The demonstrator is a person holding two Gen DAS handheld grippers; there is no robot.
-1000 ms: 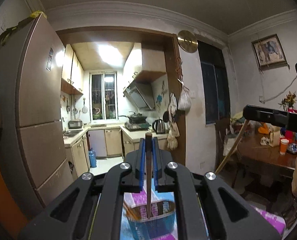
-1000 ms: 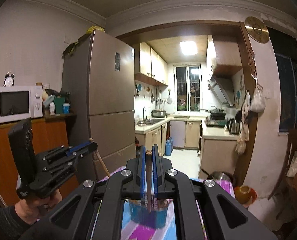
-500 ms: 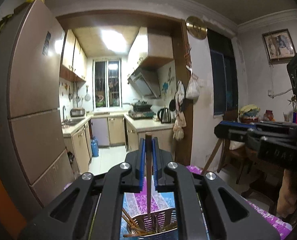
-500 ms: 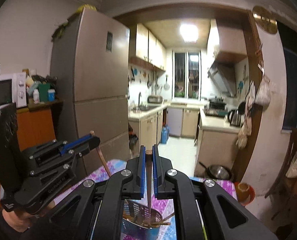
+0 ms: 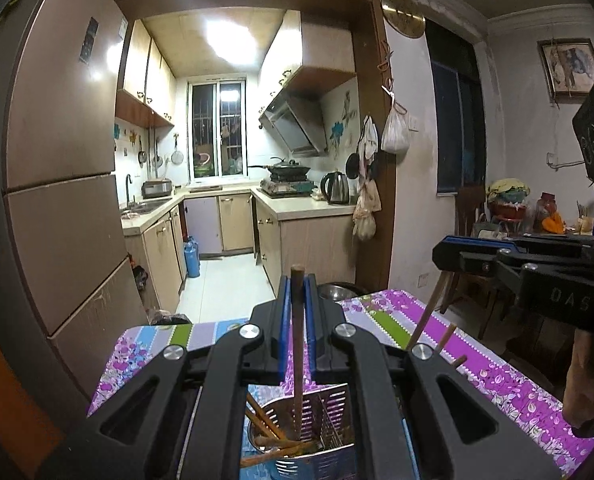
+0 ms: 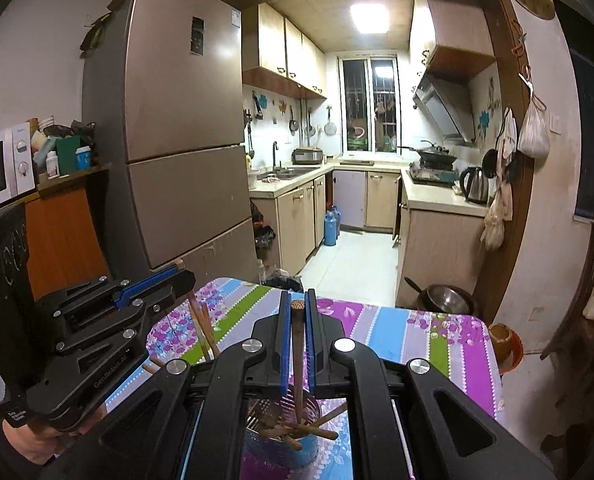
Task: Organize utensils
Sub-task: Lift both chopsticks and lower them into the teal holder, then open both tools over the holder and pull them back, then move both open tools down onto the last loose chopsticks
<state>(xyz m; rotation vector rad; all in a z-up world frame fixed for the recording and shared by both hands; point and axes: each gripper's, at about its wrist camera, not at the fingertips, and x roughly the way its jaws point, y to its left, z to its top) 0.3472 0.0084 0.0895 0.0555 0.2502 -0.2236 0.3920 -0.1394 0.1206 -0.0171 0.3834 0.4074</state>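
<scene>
My left gripper [image 5: 297, 280] is shut on a brown wooden chopstick [image 5: 297, 344] that stands upright. Its lower end reaches down into a slotted metal utensil holder [image 5: 333, 404] with several chopsticks lying inside. My right gripper [image 6: 297, 296] is shut on a second chopstick [image 6: 298, 360], whose tip dips into the same holder [image 6: 257, 444], blue-walled in this view. Each view shows the other gripper beside it: the right gripper [image 5: 443, 250] with its slanted chopstick [image 5: 427, 316], and the left gripper [image 6: 181, 272] with its chopstick [image 6: 195, 312]. Both hover just over the holder.
The holder stands on a table with a striped flowery cloth [image 6: 417, 328]. A tall fridge [image 6: 177, 140] stands left of the table, with the kitchen beyond. A metal bowl [image 6: 445, 298] and an orange bowl [image 6: 505, 340] sit past the far edge. A chair [image 5: 469, 240] stands at right.
Both grippers have come forward and sunk toward the table. The holder has risen into view under them, and both chopstick tips now reach into it.
</scene>
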